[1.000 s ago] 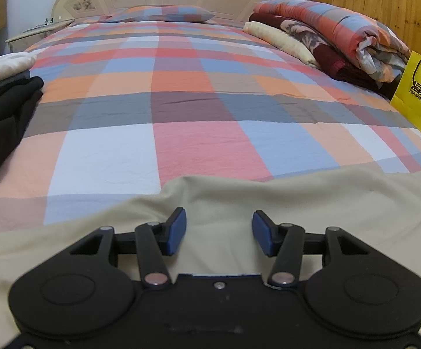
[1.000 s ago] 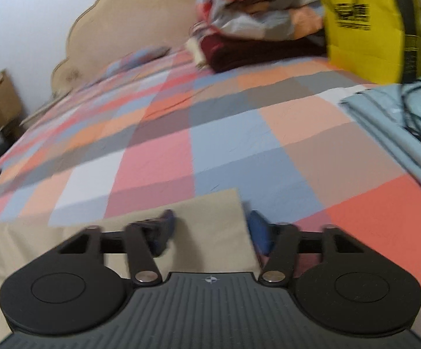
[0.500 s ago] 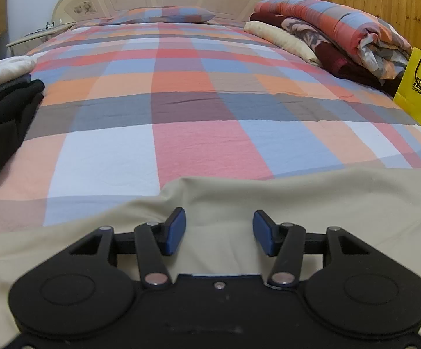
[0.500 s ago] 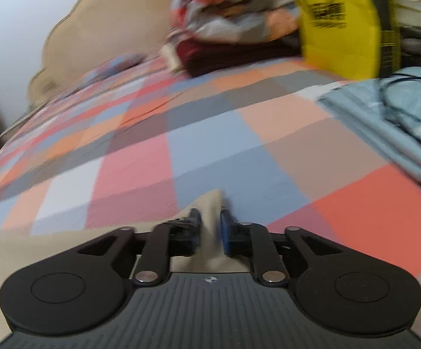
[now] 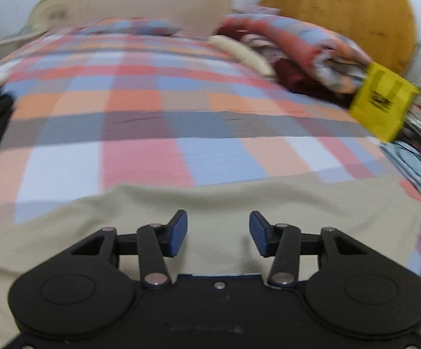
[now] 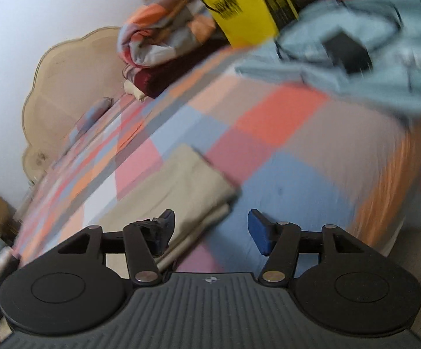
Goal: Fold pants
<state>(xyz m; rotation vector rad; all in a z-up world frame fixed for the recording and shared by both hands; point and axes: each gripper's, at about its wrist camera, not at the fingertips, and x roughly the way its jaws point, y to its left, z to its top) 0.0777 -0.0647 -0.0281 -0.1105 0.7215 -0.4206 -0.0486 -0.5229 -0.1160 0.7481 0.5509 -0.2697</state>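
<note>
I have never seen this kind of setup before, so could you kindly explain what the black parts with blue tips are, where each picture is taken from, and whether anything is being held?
There is no robot here: a person holds a two-finger gripper in each hand, and each carries a wide-angle camera looking along its fingers. One picture comes from the left gripper, the other from the right gripper; the blue tips are their pads. Both look over a bed with a checked sheet on which beige pants lie folded. A yellow bag and folded quilts sit further off. The left jaws have just been closing slightly, the right ones opening; both stand open and hold nothing.
</note>
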